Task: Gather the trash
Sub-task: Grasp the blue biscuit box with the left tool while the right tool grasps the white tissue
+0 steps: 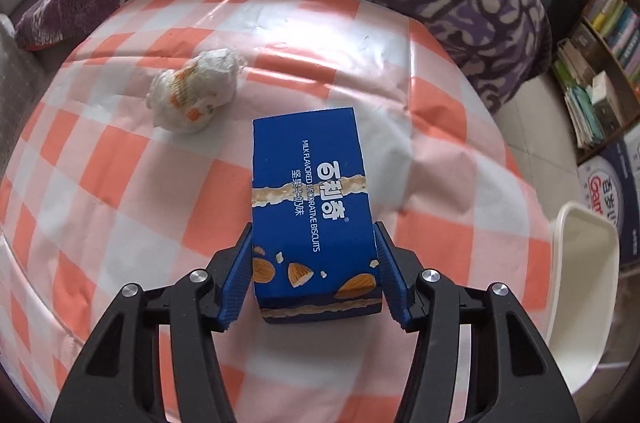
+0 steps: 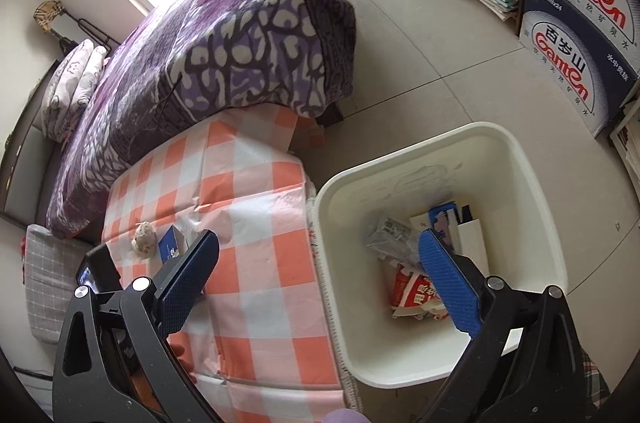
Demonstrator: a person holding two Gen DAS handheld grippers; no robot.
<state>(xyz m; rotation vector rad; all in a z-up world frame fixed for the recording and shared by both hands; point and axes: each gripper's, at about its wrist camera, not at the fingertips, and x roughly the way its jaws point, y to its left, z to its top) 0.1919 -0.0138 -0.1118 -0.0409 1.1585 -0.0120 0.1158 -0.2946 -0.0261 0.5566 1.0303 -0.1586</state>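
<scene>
Left wrist view: left gripper point(image 1: 314, 259) pinches the biscuit box point(image 1: 310, 207) near one end; it could pivot loose. Right gripper point(image 2: 320, 281) hangs spread.

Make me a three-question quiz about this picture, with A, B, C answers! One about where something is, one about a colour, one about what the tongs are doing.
1. Where is the white bin?
A. on the bed
B. on the floor beside the checked table
C. on the bookshelf

2. What colour is the biscuit box?
A. blue
B. green
C. yellow

3. What are the left tongs doing?
A. hanging open over the bin
B. squeezing the paper ball
C. gripping the biscuit box

Answers:
1 B: the bin stands on the tiles right by the table edge.
2 A: its big face is blue with almonds printed on it.
3 C: both blue pads press the box's sides, while the crumpled paper ball lies untouched and the right tongs are open above the bin.
</scene>
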